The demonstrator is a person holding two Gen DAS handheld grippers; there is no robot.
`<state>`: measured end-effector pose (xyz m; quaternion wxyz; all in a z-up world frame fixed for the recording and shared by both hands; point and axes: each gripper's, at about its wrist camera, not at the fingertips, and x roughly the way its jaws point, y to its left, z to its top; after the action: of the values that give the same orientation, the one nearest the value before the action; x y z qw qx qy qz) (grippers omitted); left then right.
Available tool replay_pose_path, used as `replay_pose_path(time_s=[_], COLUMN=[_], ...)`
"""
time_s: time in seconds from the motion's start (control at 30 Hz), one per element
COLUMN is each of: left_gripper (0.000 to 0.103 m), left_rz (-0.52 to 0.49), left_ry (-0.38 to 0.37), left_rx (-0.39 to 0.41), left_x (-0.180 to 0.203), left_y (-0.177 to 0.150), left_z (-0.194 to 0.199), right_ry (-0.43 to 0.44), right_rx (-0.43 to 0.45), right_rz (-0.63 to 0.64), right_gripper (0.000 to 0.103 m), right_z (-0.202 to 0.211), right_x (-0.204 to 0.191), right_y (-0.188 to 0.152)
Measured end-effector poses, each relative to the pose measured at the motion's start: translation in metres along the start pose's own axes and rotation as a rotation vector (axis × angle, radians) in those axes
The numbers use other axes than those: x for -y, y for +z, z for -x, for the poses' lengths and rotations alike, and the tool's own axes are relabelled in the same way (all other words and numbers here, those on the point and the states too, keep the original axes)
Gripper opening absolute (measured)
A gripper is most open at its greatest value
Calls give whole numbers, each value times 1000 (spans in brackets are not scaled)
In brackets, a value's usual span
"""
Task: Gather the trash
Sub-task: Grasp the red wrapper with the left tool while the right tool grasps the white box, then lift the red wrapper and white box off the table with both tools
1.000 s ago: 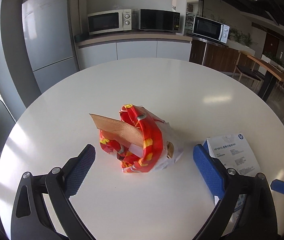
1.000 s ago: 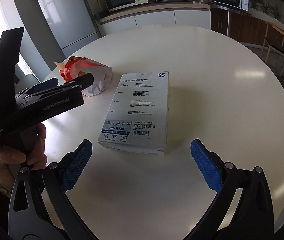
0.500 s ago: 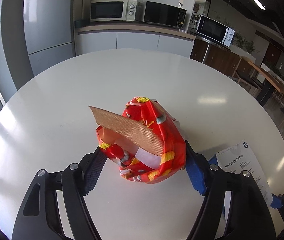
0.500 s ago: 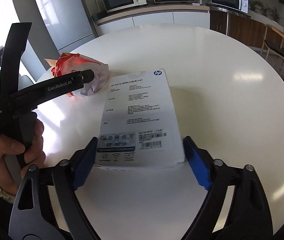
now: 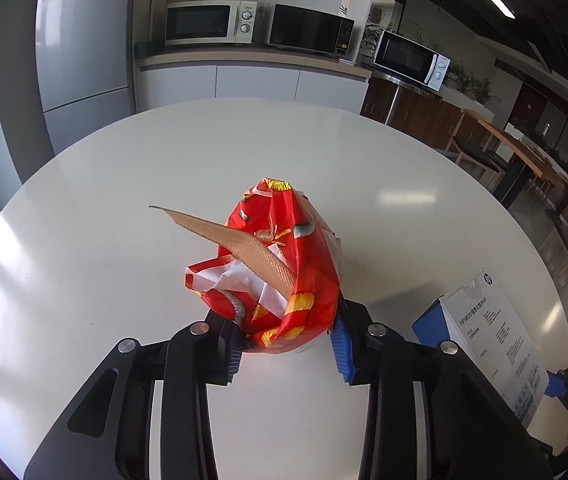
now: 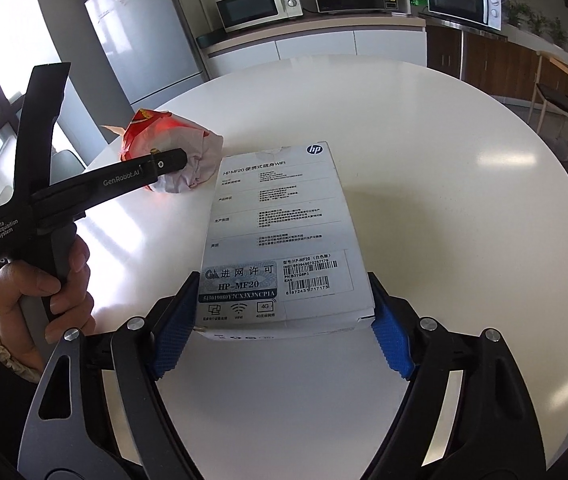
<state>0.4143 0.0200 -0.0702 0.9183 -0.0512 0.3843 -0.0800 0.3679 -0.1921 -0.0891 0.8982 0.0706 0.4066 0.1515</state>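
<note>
Trash first: my left gripper [image 5: 286, 346], angled down at the round table [image 5: 364, 152], has just closed and pinches the crumpled red wrapper [image 5: 284, 264]. My right gripper [image 6: 281, 334], equally tilted, clamps the white box [image 6: 284, 236] by its near end.

Wrapper [image 6: 171, 152] on round table [image 6: 444, 200], toward its left edge. Box [image 6: 279, 236] just right of it, nearer the front edge. Microwaves [image 6: 259, 4] on counter [image 6: 316, 36] beyond the far edge; fridge [image 6: 139, 40] left of the counter.
</note>
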Motion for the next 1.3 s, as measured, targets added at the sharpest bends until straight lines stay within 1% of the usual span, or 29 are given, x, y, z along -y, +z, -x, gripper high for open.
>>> replay_pose_path(time_s=[0.17, 0.33, 0.63, 0.77, 1.0, 1.13, 1.3], left_gripper=[32, 31, 30, 31, 30, 31, 31], left_rz=[-19, -38, -90, -98, -104, -112, -160], left_ry=[7, 5, -4, -4, -15, -22, -48], left_rx=[6, 16, 36, 36, 48, 55, 57], left_x=[8, 16, 34, 40, 48, 51, 59], left_y=[-16, -33, -80, -99, -133, -149, -170], left_z=[25, 60, 127, 147, 178, 196, 216], right_ry=[5, 36, 71, 87, 109, 138, 195], right_rx=[15, 21, 34, 32, 35, 34, 44], right_rz=[7, 11, 24, 38, 99, 102, 133], right_gripper=[75, 75, 75, 75, 75, 75, 75], right_z=[26, 50, 97, 113, 145, 160, 185], right_x=[4, 5, 11, 8, -7, -4, 3], right_y=[-10, -23, -54, -71, -108, -124, -146])
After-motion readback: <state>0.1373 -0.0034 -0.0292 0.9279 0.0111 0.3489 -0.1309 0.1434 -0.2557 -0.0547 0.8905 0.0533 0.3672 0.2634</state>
